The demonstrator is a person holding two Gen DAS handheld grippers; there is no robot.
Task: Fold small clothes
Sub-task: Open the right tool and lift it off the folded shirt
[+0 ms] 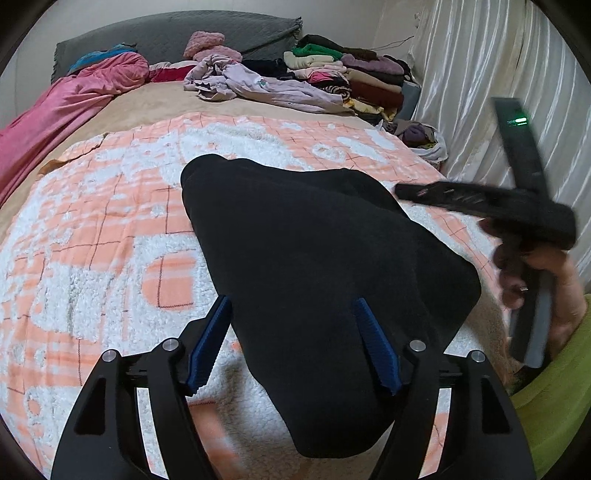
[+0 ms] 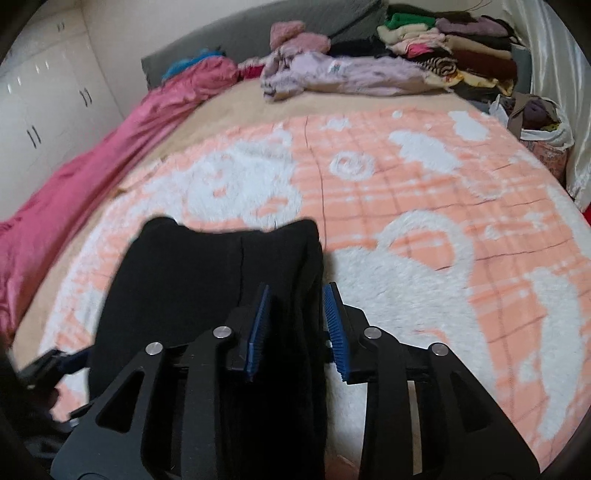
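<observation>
A black garment (image 1: 314, 258) lies folded on the peach-and-white fleece blanket (image 1: 110, 240) that covers the bed. My left gripper (image 1: 292, 301) stands open over its near end, a blue pad on each side of the cloth, not pressing it. In the right wrist view the same garment (image 2: 192, 280) sits low and left. My right gripper (image 2: 297, 286) straddles its right edge, and a fold of black cloth runs between the slightly parted pads without being pinched. A hand (image 1: 546, 280) holds the right gripper at the right of the left wrist view. The left gripper's blue tip (image 2: 79, 356) shows at lower left.
Stacked folded clothes (image 1: 354, 74) and a crumpled lilac garment (image 1: 258, 83) lie at the bed's far end before a grey headboard (image 1: 166, 33). A pink quilt (image 1: 66, 107) runs along the left. A bag of clothes (image 1: 428, 140) and white curtains (image 1: 480, 74) are on the right, cabinets (image 2: 37, 110) on the left.
</observation>
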